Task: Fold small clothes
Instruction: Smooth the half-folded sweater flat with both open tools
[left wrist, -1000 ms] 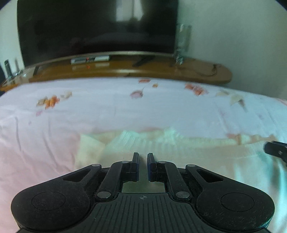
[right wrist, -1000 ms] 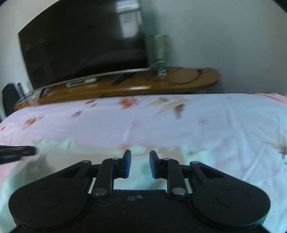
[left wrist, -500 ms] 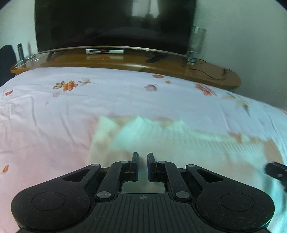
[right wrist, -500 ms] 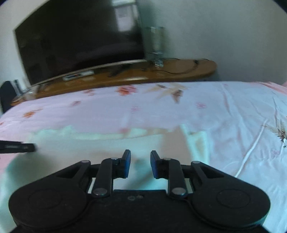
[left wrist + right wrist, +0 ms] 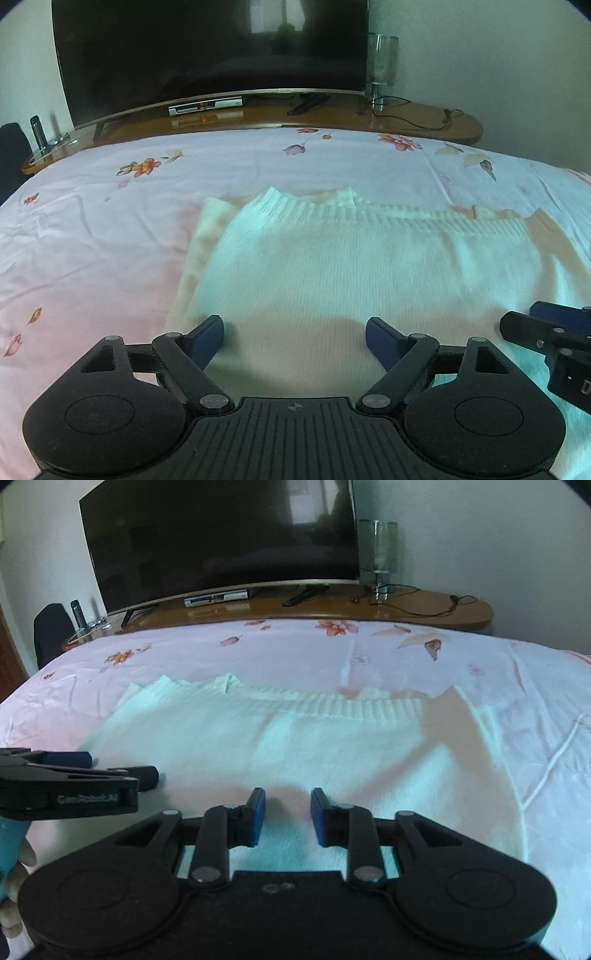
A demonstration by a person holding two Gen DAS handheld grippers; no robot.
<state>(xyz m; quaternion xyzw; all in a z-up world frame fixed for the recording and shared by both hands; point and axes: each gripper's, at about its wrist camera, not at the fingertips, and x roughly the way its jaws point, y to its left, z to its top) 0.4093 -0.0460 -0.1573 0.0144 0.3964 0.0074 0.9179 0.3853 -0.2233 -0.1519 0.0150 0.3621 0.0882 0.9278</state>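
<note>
Knitwear is lying flat on the bed (image 5: 92, 236): a pale ribbed sweater (image 5: 354, 273), spread across the floral pink sheet. I am holding the left hand-held gripper (image 5: 295, 332) released wide, fingers resting low over the near hem. I am keeping the right hand-held gripper (image 5: 288, 816) released too, more narrowly, just beside it, gripping nothing.

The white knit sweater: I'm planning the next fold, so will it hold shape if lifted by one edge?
Probably not. The white knit sweater lies limp on the bedsheet, so it likely droops. Its ribbed knit looks grippy, unlikely to slip.
</note>
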